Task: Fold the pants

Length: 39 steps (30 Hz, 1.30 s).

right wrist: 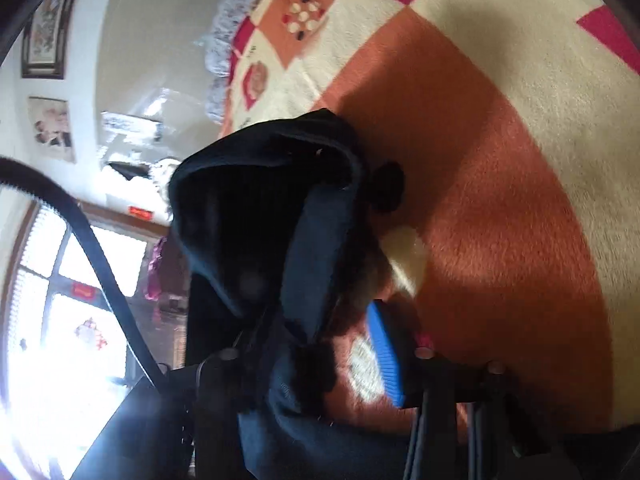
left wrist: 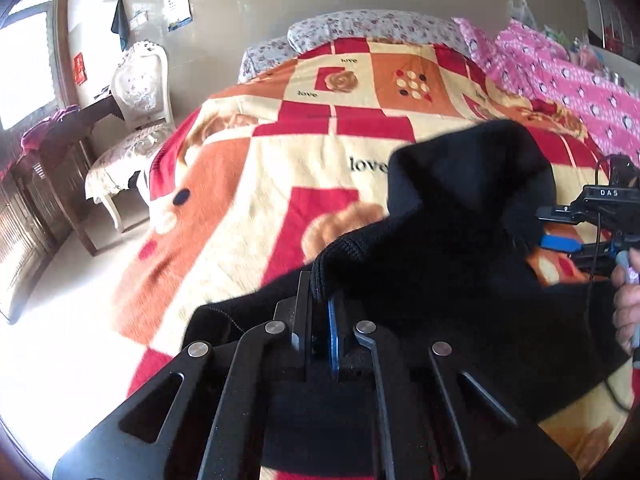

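Observation:
The black pants (left wrist: 452,216) hang bunched above the patterned blanket (left wrist: 248,168) on the bed. My left gripper (left wrist: 320,300) is shut on the pants' ribbed edge, at the bottom middle of the left wrist view. My right gripper (left wrist: 560,240), with a blue pad, shows at the far right of that view, beside the pants. In the right wrist view the gripper (right wrist: 320,336) is rolled sideways. The pants (right wrist: 260,208) drape over its left finger and its blue pad (right wrist: 384,352) stands apart from the cloth, with blanket (right wrist: 500,200) behind.
A white chair (left wrist: 132,120) and a dark wooden desk (left wrist: 60,152) stand left of the bed. A pink quilt (left wrist: 560,76) lies along the bed's right side, a floral pillow (left wrist: 368,24) at its head. A window (right wrist: 60,320) is bright.

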Available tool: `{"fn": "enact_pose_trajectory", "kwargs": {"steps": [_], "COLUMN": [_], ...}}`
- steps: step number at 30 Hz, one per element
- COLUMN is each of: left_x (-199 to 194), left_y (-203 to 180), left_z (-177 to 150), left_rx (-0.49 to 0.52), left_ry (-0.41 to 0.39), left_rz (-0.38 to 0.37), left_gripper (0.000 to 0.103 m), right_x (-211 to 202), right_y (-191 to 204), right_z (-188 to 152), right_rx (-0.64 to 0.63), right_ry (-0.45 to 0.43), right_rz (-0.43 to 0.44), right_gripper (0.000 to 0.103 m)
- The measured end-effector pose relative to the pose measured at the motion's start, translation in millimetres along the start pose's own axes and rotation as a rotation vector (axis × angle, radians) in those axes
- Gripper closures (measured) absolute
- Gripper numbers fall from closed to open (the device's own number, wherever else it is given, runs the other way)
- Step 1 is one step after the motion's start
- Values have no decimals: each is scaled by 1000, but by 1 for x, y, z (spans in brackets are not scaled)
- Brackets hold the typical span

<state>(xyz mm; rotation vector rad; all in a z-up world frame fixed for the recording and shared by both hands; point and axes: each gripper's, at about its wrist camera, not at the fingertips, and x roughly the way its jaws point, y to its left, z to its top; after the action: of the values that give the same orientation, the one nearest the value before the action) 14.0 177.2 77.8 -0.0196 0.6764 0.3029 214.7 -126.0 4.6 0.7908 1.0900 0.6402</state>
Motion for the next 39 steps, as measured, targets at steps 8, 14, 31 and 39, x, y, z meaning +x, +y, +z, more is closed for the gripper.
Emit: {"fn": "enact_pose_trajectory", "kwargs": {"steps": [8, 14, 31, 39], "left_x": [21, 65, 56, 102], "left_y": [51, 86, 99, 85], "left_z": [46, 62, 39, 55], "left_rx": [-57, -105, -186, -219], "left_ry": [0, 51, -72, 39], "left_rz": [66, 89, 24, 1], "left_gripper": [98, 98, 98, 98], "right_x": [23, -41, -237, -220], "right_y": [49, 94, 192, 109], "right_z": [-8, -17, -113, -43], "right_rx": [-337, -818, -1270, -790], "right_ry": [20, -82, -263, -39], "right_rz": [-223, -621, -743, -493], "right_gripper": [99, 99, 99, 99]}}
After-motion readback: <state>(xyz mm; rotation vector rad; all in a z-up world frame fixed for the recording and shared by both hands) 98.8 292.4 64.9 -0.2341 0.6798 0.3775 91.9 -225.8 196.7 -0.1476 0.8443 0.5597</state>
